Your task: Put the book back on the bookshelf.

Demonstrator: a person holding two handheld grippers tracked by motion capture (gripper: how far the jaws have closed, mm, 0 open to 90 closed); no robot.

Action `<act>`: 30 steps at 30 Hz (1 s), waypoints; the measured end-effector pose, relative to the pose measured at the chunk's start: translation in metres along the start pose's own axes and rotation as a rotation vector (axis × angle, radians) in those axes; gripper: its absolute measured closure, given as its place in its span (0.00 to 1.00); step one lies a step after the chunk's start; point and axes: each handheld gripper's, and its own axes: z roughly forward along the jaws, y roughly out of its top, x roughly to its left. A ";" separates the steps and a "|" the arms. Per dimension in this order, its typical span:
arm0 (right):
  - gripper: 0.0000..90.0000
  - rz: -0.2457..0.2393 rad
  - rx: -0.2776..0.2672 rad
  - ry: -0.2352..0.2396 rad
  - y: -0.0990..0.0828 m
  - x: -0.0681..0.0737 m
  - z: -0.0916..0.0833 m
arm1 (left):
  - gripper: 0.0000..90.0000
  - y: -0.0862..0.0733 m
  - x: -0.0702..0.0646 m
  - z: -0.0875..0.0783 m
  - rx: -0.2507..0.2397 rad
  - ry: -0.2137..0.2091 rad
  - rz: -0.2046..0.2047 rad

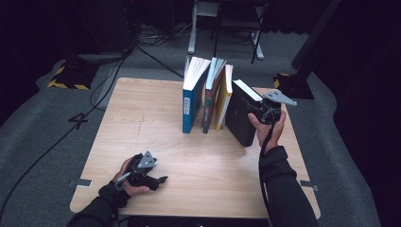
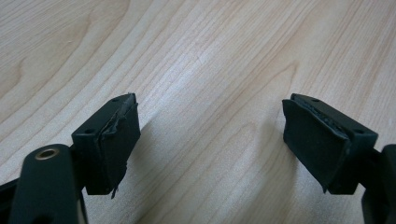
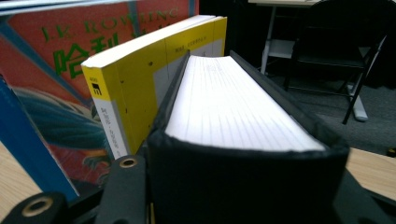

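The black hardcover book stands upright near the right edge of the wooden table, at the right end of a row of books, pinched across its thickness by the right gripper. In the right gripper view its spine fills the foreground and hides both pads, so the contact itself is hard to make out. Just beside it stands a yellow paperback, then a red book with green lettering, cut off at the frame's top and left, and a blue book. The left gripper lies low on the table's near side, well apart, jaws spread with only bare wood between them. The floor and a chair behind sit in darkness.
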 end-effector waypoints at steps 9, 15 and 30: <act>0.59 -0.027 0.021 0.026 -0.007 -0.001 -0.011 | 0.21 0.000 0.000 0.000 -0.002 -0.002 -0.002; 0.58 -0.063 0.071 0.046 -0.014 -0.002 -0.024 | 0.21 0.000 0.000 0.000 -0.002 -0.006 -0.001; 0.52 -0.062 0.159 0.075 -0.012 0.000 -0.031 | 0.21 0.000 0.000 0.001 -0.002 -0.006 -0.001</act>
